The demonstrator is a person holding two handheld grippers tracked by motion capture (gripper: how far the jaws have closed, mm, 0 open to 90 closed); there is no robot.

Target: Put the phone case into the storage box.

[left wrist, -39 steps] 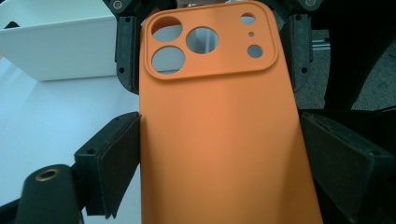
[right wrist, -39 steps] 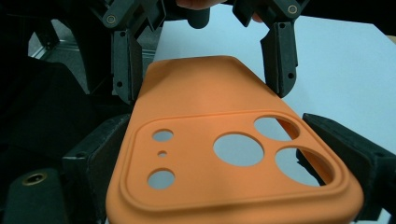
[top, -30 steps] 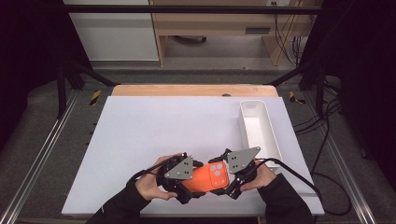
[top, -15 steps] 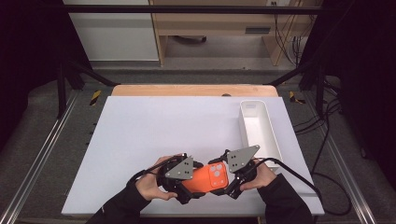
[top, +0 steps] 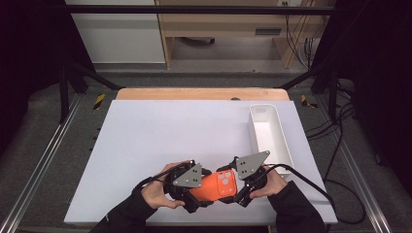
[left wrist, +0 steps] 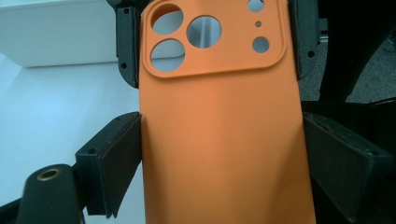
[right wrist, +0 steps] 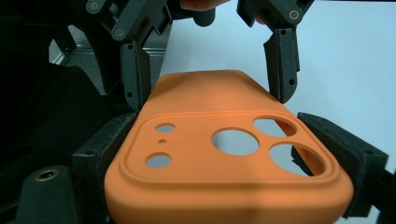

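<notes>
An orange phone case hangs just above the near edge of the white desk, its long axis running nearly level from nine o'clock to three o'clock in the high view, the camera-cutout end toward three. The left gripper clasps the plain end, its jaws pressed on the case's two long sides, as the left gripper view shows. The right gripper meets it from three o'clock; its jaws have just been closing and now clench the cutout end. Both hands are equally near, one at each end, so any coming pull or twist would run along that axis. A white tray stands empty at one o'clock, near the right hand.
</notes>
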